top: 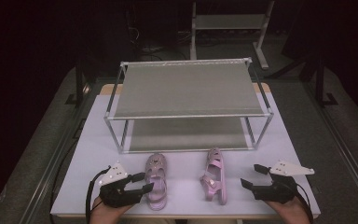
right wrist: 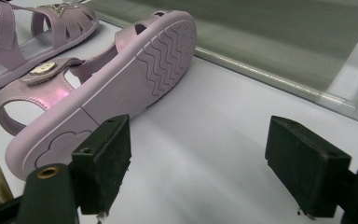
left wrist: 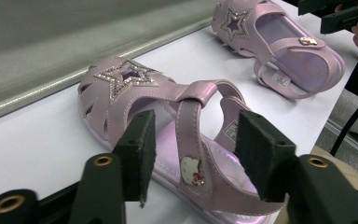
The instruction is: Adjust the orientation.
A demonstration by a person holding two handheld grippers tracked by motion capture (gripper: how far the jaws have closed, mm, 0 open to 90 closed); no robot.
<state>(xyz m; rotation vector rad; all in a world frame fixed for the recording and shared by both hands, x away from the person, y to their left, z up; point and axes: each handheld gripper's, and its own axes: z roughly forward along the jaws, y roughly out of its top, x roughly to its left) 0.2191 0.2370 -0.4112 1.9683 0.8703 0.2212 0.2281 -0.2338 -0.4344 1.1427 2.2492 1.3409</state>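
While my left gripper [left wrist: 193,154] straddles the ankle strap [left wrist: 189,135] of the left sandal [top: 156,179], its jaws stand about half open: one pad sits inside the shoe, on the star side of the strap, and the other out by the heel loop. I see a gap on both sides of the strap, so nothing is pinched yet. That strap is thin and soft, and I judge that a squeeze here could fold it flat or let it slide out between the pads. The sandal would then tip, dangle by the strap, or drop back onto the bench [top: 98,154]. A pad could also catch the small cat-face charm with a red bow [left wrist: 192,170] on the strap and twist my grip.

My right gripper [right wrist: 212,163] hangs wide open over bare bench with nothing between its jaws. The right sandal [right wrist: 107,79] lies on its side just beside it, wavy-ribbed sole turned my way. Closing where it stands would catch nothing. Coming in sideways, I could push the shoe along the smooth bench instead of gripping it.

Both sandals lie at the near edge of the bench, in front of the two-tier shoe rack [top: 186,88]. A knock towards me could send either one off that edge.

As for writing, a white label [left wrist: 231,128] shows inside the heel of the left sandal, but its print is too small to read. I can make out no brand name anywhere.
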